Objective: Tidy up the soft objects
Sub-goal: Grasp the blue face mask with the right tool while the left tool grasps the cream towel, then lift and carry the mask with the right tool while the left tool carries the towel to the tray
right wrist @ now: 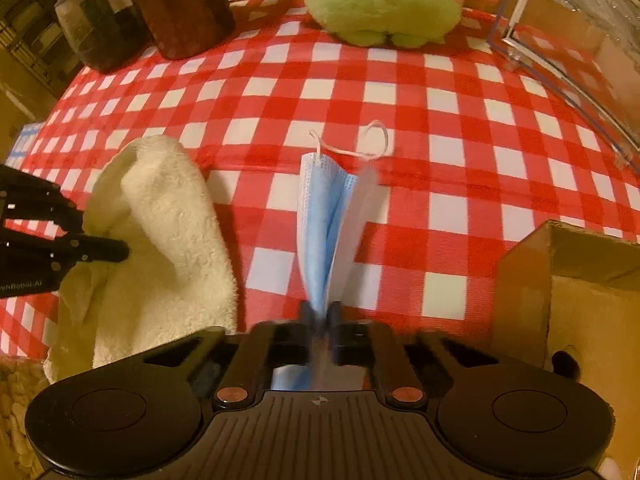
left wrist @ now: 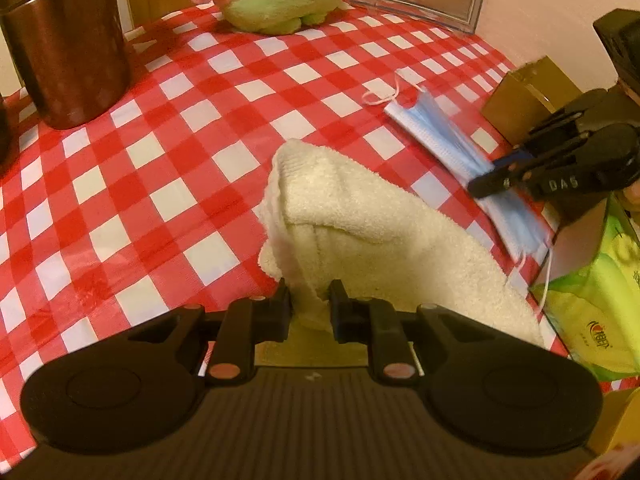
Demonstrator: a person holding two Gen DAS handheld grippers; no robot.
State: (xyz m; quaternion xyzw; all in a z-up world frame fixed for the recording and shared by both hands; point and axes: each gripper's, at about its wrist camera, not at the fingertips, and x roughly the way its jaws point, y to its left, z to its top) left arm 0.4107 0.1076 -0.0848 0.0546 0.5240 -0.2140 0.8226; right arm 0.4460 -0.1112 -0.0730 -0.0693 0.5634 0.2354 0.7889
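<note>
Left wrist view: my left gripper (left wrist: 310, 304) is pinched on a fold of the cream towel (left wrist: 372, 220), which is bunched in a loose heap on the counter (left wrist: 160, 160) right in front of me. Just beside it, my right gripper (right wrist: 321, 314) is clamped on one end of the blue face mask (right wrist: 330, 220); the mask is folded lengthwise, its far end and ear loops resting on the checked cloth. Farther back, a pink and green plush toy (right wrist: 380, 4) sits near the far edge, untouched, next to a clear plastic bin (right wrist: 580, 52). A cardboard box (right wrist: 568, 300) stands close on my right, and a brown canister (left wrist: 64, 40) to the left. I judge the sorting barely begun: both soft pieces are gripped but neither is put away, and the plush toy remains.
</note>
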